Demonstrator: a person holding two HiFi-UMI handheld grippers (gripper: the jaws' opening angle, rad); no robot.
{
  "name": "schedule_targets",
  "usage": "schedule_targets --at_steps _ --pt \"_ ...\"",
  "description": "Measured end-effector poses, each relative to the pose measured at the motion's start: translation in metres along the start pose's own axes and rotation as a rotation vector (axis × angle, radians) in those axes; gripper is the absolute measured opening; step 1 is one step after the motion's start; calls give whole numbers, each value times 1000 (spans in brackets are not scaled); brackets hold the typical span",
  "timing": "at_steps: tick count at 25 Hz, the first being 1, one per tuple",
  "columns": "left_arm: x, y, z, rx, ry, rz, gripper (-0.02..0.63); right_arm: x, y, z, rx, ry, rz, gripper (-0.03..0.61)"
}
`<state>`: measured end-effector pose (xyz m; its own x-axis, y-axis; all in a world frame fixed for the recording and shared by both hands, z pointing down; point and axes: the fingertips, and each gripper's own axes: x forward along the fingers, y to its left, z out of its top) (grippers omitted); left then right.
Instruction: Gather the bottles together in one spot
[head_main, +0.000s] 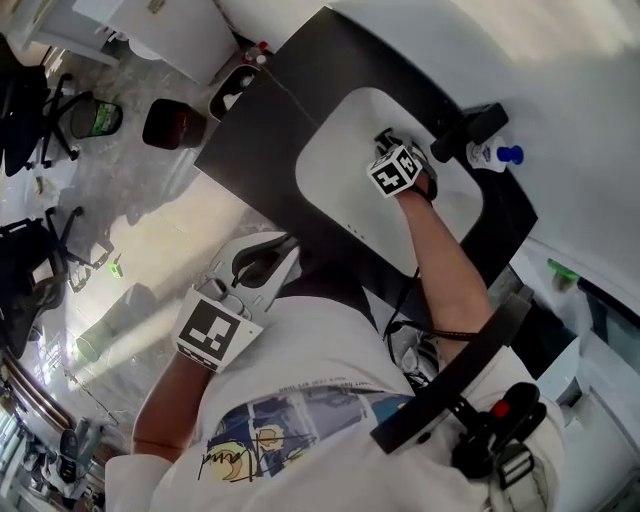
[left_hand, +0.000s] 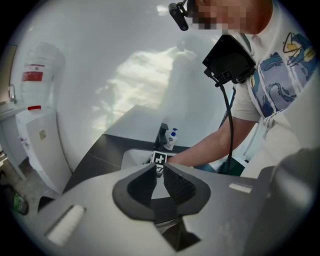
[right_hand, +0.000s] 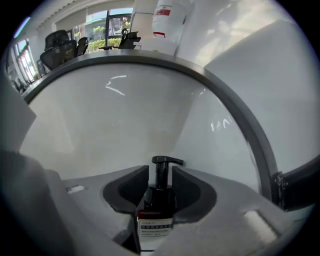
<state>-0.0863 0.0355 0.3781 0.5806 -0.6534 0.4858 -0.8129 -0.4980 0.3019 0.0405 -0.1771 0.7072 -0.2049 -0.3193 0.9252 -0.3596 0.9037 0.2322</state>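
1. Progress, as I judge it: about the middle, since the bottles are not together yet. The right gripper (right_hand: 160, 175) is down inside the sink (head_main: 330, 150), its jaws clamped on the dark bottle (right_hand: 156, 205).
2. Left to do: carry this bottle to the white bottle (head_main: 487, 155), which waits on the counter (head_main: 260, 150) just beside the faucet (head_main: 478, 125), at 3 o'clock from the sink in the head view.
3. The left gripper (left_hand: 159, 170) hangs at 7 o'clock from the sink. Its jaws are almost together with a thin slit, and nothing is between them.
4. Count: one counter, one sink, two grippers, one faucet, two bottles.
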Motion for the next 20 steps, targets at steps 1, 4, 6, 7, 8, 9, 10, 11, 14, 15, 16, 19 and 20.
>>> schedule_targets --at_steps 1,4,6,7,8,9,10,11,14,15,16,19,20 --pt "0 2 -3 -13 1 10 48 6 -1 -1 -1 11 3 146" --pt "-4 8 -9 -38 3 28 48 16 0 0 -12 39 17 144" --pt "-6 9 -9 -44 5 31 48 20 2 2 -24 61 27 143" --pt "-6 9 -8 -47 6 33 48 21 3 3 -30 71 31 143" --pt "-6 8 -7 -47 8 32 48 23 5 4 -38 79 32 140" --pt "-5 8 -6 -46 10 30 48 24 6 5 -50 86 28 132" --pt "-4 8 -6 -46 12 28 48 24 7 5 -59 90 21 106" --pt "-3 9 -5 -47 12 27 48 24 7 6 -59 90 15 95" --pt "-1 9 -5 -47 12 23 48 18 7 9 -12 58 9 89" --pt "1 9 -5 -44 13 19 48 14 7 10 0 43 6 87" --pt "2 9 -4 -39 15 12 48 10 7 10 10 27 3 87" --pt "9 7 -1 -20 18 -11 48 -5 6 9 40 -22 -12 86" --pt "11 6 -1 -17 15 -16 48 -10 5 9 54 -42 -15 84"
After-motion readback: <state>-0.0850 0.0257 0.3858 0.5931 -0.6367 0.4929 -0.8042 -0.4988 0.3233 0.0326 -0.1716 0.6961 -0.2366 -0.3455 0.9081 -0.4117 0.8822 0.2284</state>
